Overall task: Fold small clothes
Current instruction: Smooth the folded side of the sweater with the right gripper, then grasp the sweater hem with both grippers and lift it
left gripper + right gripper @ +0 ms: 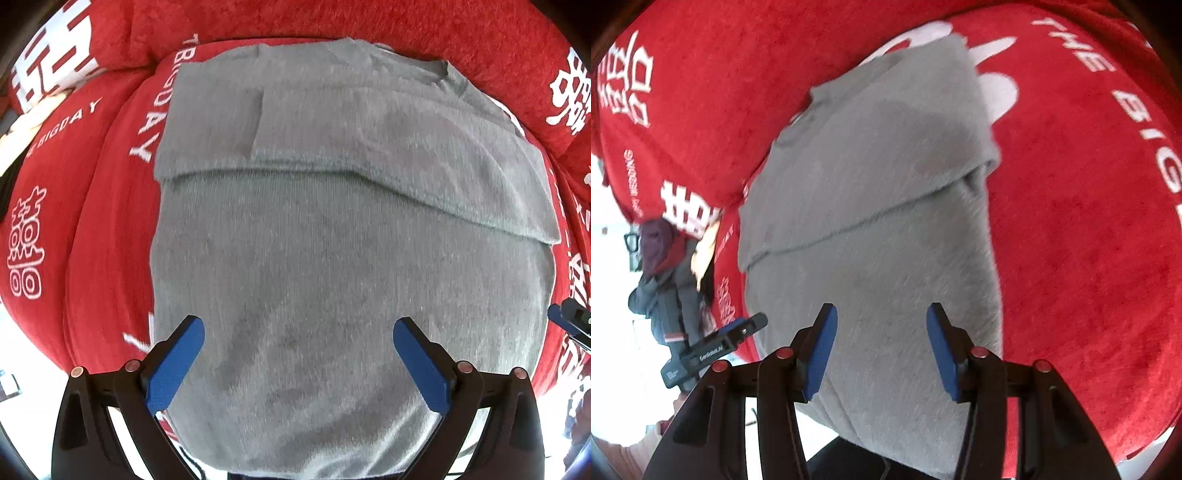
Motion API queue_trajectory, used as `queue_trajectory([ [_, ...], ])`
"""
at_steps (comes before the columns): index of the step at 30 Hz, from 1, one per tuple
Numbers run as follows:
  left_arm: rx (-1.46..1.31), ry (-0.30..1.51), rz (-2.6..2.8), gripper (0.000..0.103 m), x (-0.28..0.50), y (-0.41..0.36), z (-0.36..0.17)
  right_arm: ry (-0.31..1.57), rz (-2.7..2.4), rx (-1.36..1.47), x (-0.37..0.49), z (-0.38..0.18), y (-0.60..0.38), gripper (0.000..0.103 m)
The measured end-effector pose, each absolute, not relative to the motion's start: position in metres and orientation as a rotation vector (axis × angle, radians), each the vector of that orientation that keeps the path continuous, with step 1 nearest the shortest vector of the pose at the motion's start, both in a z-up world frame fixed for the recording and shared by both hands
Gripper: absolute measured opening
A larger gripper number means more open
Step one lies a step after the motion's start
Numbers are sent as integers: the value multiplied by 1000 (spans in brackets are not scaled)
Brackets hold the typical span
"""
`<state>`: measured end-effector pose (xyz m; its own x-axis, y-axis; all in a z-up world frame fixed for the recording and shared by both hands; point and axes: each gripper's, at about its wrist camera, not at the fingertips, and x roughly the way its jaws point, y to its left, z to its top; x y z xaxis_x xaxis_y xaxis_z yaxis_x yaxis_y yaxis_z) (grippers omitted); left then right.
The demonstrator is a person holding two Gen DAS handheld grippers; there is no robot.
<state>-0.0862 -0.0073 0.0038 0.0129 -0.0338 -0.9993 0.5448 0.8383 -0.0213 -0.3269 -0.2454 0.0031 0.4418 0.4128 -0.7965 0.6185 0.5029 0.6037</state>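
A grey knit garment (332,240) lies flat on a red cover, its sleeves folded in across the upper part. It also shows in the right wrist view (879,229). My left gripper (298,326) is open and empty, hovering over the garment's near hem. It also shows from the side in the right wrist view (746,326). My right gripper (881,314) is open and empty over the garment's near right part. A tip of it shows at the right edge of the left wrist view (570,319).
The red plush cover (103,221) with white lettering spreads under and around the garment (1089,221). Red cushions (332,22) line the far side. A dressed figure with glasses (661,266) stands at the left.
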Motion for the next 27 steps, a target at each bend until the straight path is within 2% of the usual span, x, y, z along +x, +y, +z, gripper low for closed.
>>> queue_trajectory([
  [12, 436, 1568, -554, 103, -136, 91, -6, 1288, 18, 1052, -357, -11, -176, 56],
  [20, 373, 1673, -639, 103, -182, 189, -27, 1490, 89, 1023, -431, -44, -105, 56],
  [27, 412, 1720, -756, 103, -222, 203, -57, 1557, -66, 1001, -470, -76, -89, 56],
])
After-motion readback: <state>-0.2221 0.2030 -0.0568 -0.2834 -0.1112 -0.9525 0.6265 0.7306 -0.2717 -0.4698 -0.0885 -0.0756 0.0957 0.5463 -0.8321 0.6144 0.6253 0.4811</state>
